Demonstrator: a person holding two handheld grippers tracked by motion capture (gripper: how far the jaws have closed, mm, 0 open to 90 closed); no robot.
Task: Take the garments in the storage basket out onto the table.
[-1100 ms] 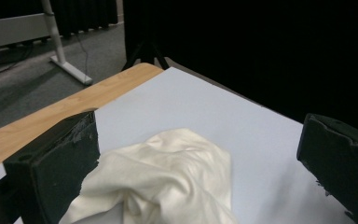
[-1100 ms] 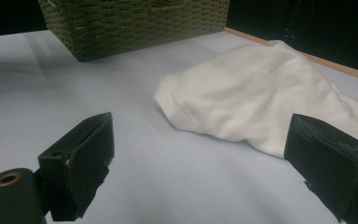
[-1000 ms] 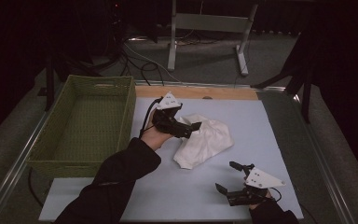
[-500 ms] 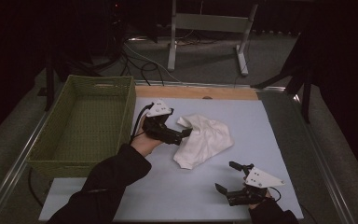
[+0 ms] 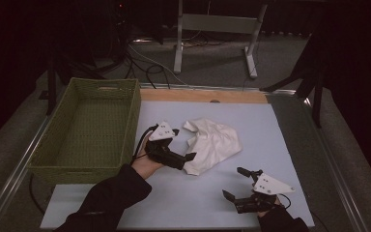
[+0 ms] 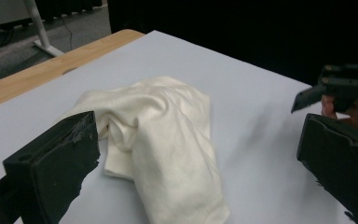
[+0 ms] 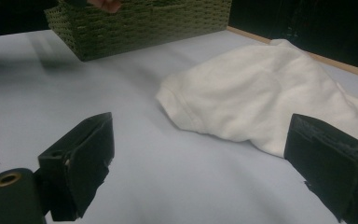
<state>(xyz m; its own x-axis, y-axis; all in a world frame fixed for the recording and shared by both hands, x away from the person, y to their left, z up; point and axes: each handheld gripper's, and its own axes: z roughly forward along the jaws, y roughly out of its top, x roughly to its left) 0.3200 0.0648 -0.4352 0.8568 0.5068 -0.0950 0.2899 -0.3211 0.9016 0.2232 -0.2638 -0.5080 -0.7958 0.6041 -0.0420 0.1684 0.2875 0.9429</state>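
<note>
A crumpled white cloth [image 5: 212, 145] is lying on the pale blue table [image 5: 290, 145], well to the right of the green woven basket [image 5: 92, 130], which is standing empty at the table's left edge. The left gripper [image 5: 183, 157] is hovering at the cloth's left margin, its fingers [image 6: 56, 163] spread wide apart and holding nothing; the cloth [image 6: 163, 135] is sitting between and beyond them. The right gripper [image 5: 239, 186] is resting near the cloth's front edge, its fingers [image 7: 81, 158] likewise apart and empty. Risk: if the left fingers are closing on a single loose fold, the cloth may be slipping free or dragging across the table on the way to the basket.
</note>
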